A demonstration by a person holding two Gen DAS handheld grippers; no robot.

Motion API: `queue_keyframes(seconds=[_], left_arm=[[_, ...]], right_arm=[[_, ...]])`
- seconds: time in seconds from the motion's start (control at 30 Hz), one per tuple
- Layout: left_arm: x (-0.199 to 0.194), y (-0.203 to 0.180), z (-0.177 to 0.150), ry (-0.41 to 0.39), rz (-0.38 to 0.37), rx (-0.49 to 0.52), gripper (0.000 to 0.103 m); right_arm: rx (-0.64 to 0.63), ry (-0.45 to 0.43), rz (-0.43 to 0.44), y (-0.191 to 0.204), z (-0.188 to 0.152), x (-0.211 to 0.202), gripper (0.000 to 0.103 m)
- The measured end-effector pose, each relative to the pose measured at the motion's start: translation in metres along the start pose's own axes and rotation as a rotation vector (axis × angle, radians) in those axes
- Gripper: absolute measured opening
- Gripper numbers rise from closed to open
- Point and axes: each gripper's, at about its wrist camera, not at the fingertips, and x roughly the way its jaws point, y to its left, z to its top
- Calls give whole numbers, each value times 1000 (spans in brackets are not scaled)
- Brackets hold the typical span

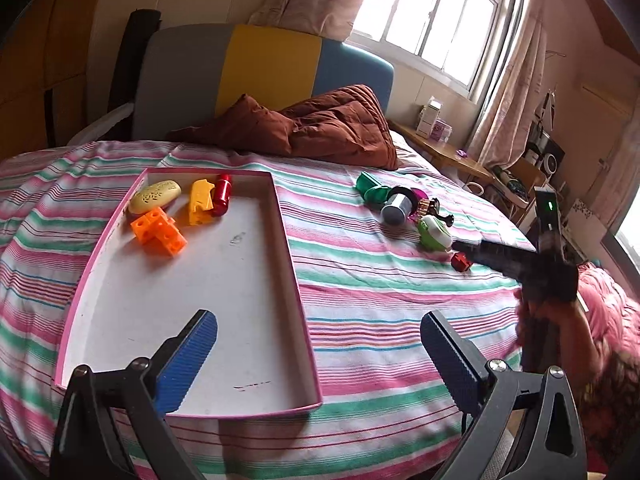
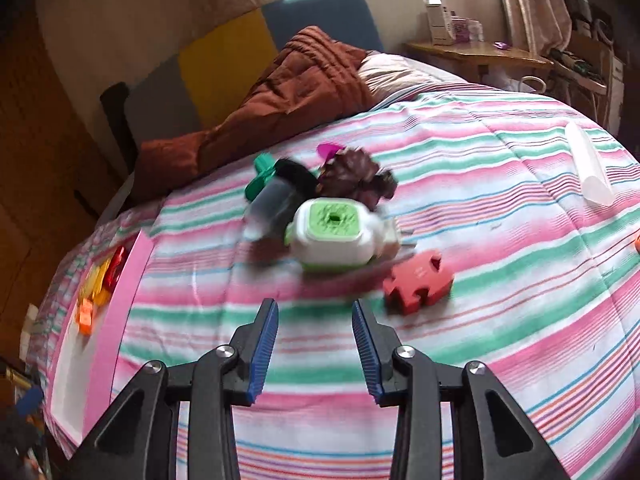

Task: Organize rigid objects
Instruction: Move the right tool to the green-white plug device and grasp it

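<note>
Right tool [image 2: 315, 312] open, empty; green-white box [image 2: 336, 236] just above it mid-frame, puzzle piece [image 2: 418, 282] upper right.

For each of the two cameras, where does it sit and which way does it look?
Left wrist: on the left gripper, looking down over the tray toward the headboard; its open blue fingers show, also the right gripper and a hand.
Right wrist: on the right gripper, facing the green-topped bottle and red puzzle piece; its open fingers show.
Shared: tray, bottle, striped bed.
</note>
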Motion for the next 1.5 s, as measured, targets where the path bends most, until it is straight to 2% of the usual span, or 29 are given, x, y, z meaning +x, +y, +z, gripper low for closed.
queue_keyframes(seconds=[0.07, 0.17, 0.3, 0.37, 0.43, 0.63, 0.73, 0.77, 0.8, 0.87, 1.07, 1.1, 1.17, 1.23, 1.3, 1.4, 1.43, 1.5], left_arm=[[0, -1, -1, 7, 1, -1, 102], [0, -1, -3, 17, 11, -8, 102], [-3, 0, -2, 15, 30, -7, 103], [-3, 2, -2, 18, 37, -11, 103], [-4, 3, -2, 17, 41, -19, 103], [1, 0, -3, 20, 38, -22, 103], [3, -2, -5, 26, 33, -26, 103], [3, -2, -5, 28, 31, -28, 103], [2, -3, -6, 30, 31, -28, 103], [0, -3, -6, 26, 32, -21, 103], [-8, 4, -4, 5, 50, -41, 103], [-9, 6, -4, 3, 52, -49, 103], [-8, 9, -4, 4, 55, -62, 103], [-7, 11, -4, 6, 56, -68, 103], [-7, 11, -4, 3, 64, -68, 103], [-8, 13, -4, 0, 63, -75, 103], [-7, 13, -4, -1, 65, -76, 103], [-7, 13, -5, 2, 65, -79, 103]], right_arm=[[57, -18, -1, -16, 23, 7, 41], [120, 1, -8, -37, 52, 24, 42], [187, 101, 33, -53, 73, 56, 43], [226, 155, 84, -57, 71, 69, 44], [260, 163, 139, -55, 64, 68, 46], [202, 232, 382, -12, 24, 50, 46], [154, 180, 353, 2, 21, 41, 48], [137, 162, 352, 5, 23, 41, 51], [122, 156, 350, 8, 28, 44, 59], [110, 164, 331, 12, 36, 54, 62], [192, 315, 418, 11, 35, 94, 61], [178, 322, 403, 15, 32, 95, 52], [85, 293, 367, 28, 30, 88, 52], [-68, 253, 303, 49, 29, 76, 52], [-287, 184, 166, 77, 28, 61, 52], [-658, 40, -153, 120, 12, 44, 52], [-759, 5, -234, 131, 4, 43, 52], [-937, -15, -352, 146, -14, 52, 52]])
